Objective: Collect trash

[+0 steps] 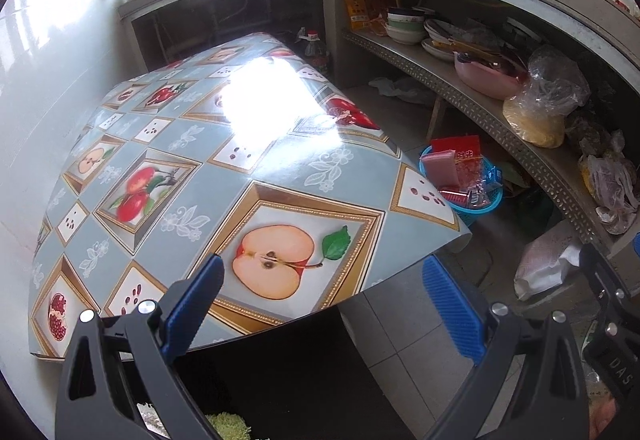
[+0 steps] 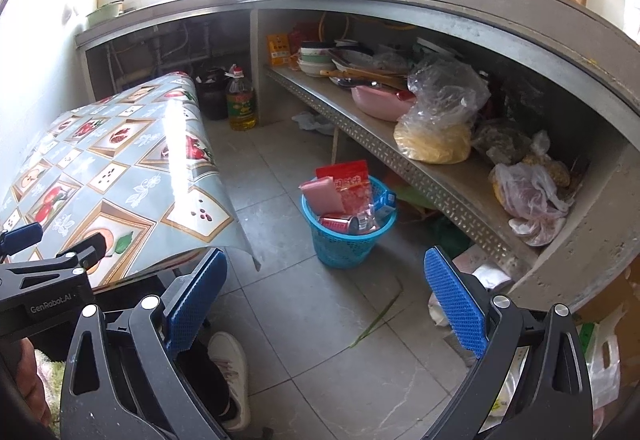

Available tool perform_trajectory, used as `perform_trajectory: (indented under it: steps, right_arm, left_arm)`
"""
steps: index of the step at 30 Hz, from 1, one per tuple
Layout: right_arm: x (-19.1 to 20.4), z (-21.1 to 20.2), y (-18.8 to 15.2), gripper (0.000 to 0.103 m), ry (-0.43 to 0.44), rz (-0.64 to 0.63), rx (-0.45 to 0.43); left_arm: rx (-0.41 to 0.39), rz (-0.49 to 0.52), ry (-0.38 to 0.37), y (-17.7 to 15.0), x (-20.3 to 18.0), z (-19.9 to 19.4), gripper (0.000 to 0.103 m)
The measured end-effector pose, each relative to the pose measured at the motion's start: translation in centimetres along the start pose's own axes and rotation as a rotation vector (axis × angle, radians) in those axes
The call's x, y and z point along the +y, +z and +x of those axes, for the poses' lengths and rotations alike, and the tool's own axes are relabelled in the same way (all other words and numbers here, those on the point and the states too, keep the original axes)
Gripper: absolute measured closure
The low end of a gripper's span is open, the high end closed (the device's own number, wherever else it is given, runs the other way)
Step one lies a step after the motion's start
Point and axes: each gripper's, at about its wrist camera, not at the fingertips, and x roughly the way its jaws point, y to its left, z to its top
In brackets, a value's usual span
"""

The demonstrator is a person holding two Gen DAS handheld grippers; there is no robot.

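The bench [image 1: 208,176] under its fruit-print oilcloth fills the left wrist view. On the tiled floor [image 2: 320,312] at its 3 o'clock side stands a blue trash basket [image 2: 346,240], full of red packets and a can. Left gripper [image 1: 324,304] and right gripper [image 2: 326,298] both hang empty, fingers spread wide.

Blown-out window backlight glares off the tablecloth [image 1: 264,108].
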Motion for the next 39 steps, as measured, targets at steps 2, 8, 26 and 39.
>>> perform_trajectory:
  steps: [2,8,26,39]
  right_arm:
    - [-0.1,0.1,0.1,0.008,0.0,0.001,0.0]
    - [-0.3,0.1,0.3,0.008,-0.001,0.001,-0.001]
    - [-0.5,0.2,0.8,0.008,0.002,0.003,-0.01]
    - [-0.5,0.2,0.8,0.008,0.0,0.003,-0.011]
  left_arm:
    - [0.006,-0.004,0.005,0.0,0.2,0.2,0.006]
    - [0.001,-0.001,0.015,0.1,0.5,0.1,0.006]
    - [-0.005,0.027,0.086,-0.4,2.3,-0.1,0.006]
    - [0.014,0.04,0.071,-0.5,2.0,0.1,0.006]
